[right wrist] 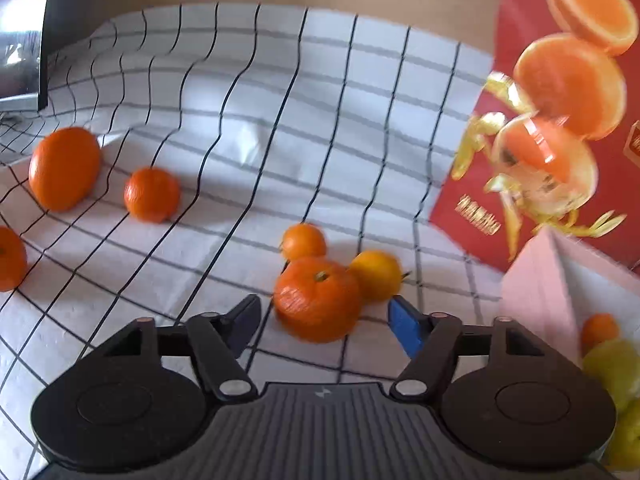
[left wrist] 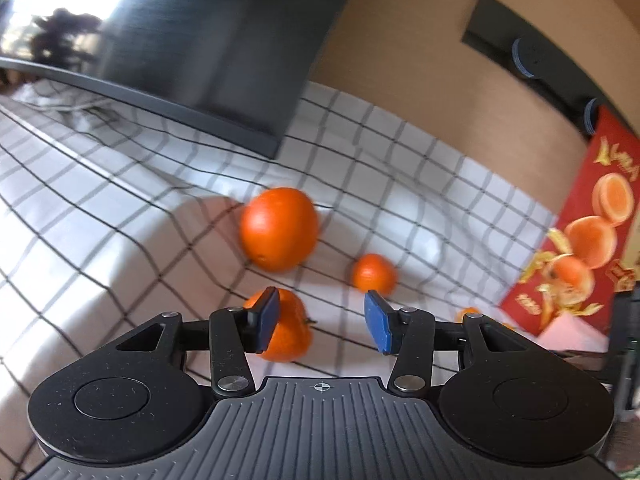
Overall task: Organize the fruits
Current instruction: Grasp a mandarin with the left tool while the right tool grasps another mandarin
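Several oranges and tangerines lie loose on a checked cloth [right wrist: 248, 128]. In the left wrist view my left gripper [left wrist: 323, 322] is open. A tangerine [left wrist: 290, 332] sits low beside its left finger, partly hidden by the pad, and no pad presses on it. Farther off are a large orange [left wrist: 280, 228] and a small tangerine [left wrist: 374, 274]. My right gripper [right wrist: 324, 324] is open just short of a ribbed tangerine [right wrist: 318, 300], whose sides are clear of both pads. Behind that fruit are a small tangerine [right wrist: 304, 242] and a yellowish one [right wrist: 376, 276].
A pink box [right wrist: 556, 292] at the right holds a small orange [right wrist: 598, 328] and yellow-green fruits [right wrist: 612, 372]. Behind it stands a red carton [right wrist: 520, 184] printed with oranges. A dark monitor [left wrist: 200, 40] stands at the back left. More oranges [right wrist: 64, 168] lie on the left.
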Demonstrator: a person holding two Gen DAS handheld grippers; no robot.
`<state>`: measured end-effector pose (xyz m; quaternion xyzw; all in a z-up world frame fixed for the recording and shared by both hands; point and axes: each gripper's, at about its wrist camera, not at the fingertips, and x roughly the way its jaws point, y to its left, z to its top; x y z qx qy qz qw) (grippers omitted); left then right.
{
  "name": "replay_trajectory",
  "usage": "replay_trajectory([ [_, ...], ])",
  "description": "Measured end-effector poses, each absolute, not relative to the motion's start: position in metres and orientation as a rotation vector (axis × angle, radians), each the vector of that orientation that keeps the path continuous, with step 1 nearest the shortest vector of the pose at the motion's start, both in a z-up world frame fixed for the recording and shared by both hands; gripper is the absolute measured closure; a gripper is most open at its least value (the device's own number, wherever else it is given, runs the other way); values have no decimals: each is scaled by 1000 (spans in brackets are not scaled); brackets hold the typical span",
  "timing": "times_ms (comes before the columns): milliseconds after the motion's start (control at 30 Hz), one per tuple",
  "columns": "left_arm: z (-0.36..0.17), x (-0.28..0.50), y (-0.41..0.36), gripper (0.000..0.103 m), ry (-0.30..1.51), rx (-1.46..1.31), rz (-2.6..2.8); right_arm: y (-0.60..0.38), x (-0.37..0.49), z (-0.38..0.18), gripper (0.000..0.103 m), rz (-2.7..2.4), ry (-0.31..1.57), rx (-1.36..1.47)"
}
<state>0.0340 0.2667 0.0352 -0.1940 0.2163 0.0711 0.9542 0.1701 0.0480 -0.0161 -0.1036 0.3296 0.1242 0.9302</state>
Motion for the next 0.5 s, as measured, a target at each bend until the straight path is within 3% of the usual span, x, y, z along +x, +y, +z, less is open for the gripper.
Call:
replay_trajectory([
  [133,35,33,268,53,435,-432,114,45,168,-15,57,263,682,-187],
  [500,29,39,262,51,487,-250,310,-6,80,2,57,479,677,-193],
])
